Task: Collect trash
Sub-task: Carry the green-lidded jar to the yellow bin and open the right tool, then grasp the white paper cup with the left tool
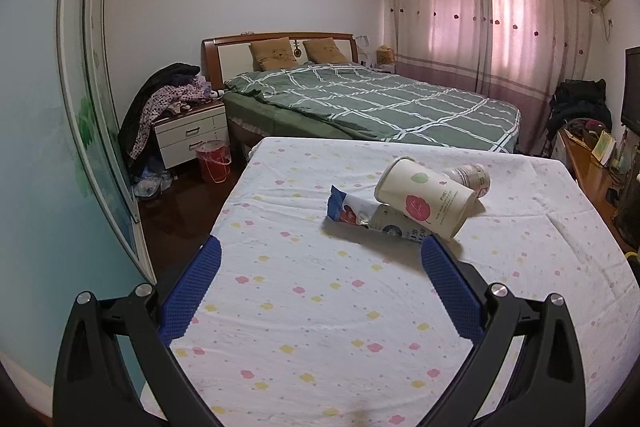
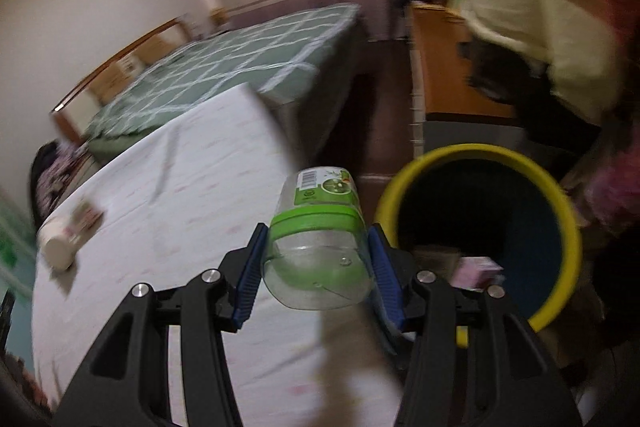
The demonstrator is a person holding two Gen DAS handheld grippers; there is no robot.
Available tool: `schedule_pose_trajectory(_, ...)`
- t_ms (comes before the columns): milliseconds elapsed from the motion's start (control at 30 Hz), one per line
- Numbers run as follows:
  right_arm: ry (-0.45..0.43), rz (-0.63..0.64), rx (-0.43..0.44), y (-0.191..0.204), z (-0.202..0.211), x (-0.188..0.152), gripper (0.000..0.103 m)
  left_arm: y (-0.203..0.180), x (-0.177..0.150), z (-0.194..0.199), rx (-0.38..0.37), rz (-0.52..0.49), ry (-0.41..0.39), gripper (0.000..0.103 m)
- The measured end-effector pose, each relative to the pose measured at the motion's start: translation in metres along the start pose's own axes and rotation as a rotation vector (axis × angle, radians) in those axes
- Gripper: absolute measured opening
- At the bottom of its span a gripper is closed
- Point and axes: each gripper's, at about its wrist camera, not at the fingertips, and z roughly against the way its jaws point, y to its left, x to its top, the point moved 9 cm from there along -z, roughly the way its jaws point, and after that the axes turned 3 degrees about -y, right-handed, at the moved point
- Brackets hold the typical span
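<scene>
Motion blur smears the right wrist view, and the bin's (image 2: 476, 151) dark inside hides most of its contents. The right gripper (image 2: 316, 259) clamps a clear plastic bottle (image 2: 316, 227) with a green label, just left of the yellow rim. The left gripper (image 1: 320, 263) hangs open over the flowered tabletop (image 1: 300, 307); a paper cup (image 1: 424, 197), snack wrapper (image 1: 360, 213) and small jar (image 1: 472, 177) lie just beyond, near its right finger.

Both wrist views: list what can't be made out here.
- Bin contents: right wrist view, dark interior and the right tongs cover them.
- Bottle label: right wrist view, motion blur.
- Small jar: left wrist view, mostly behind the paper cup.
- Wrapper print: left wrist view, too small, partly under the cup.
</scene>
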Motion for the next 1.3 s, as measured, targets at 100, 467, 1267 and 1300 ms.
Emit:
schedule_pose_trajectory(100,0.002,-0.051,-0.053,-0.030,-0.006,0.004,0.049,-0.001,-0.001,0.000,-0.001,0.000,0.001,0.098)
schedule_pose_trajectory(467,0.006,-0.111,-0.125,-0.058,-0.014,-0.001,0.067,-0.013,-0.006,-0.006,-0.025,-0.044,0.022,0.098)
schedule_pose_trajectory(1267,-0.020,0.134,-0.016,0.046,-0.021,-0.030,0.069,-0.093,0.026,-0.061,-0.372,-0.246,0.169,0.098)
schedule_pose_trajectory(1300,-0.018,0.134,-0.015,0.046,-0.022,-0.030,0.069,-0.098,0.029,-0.068,-0.388,-0.260,0.172,0.098)
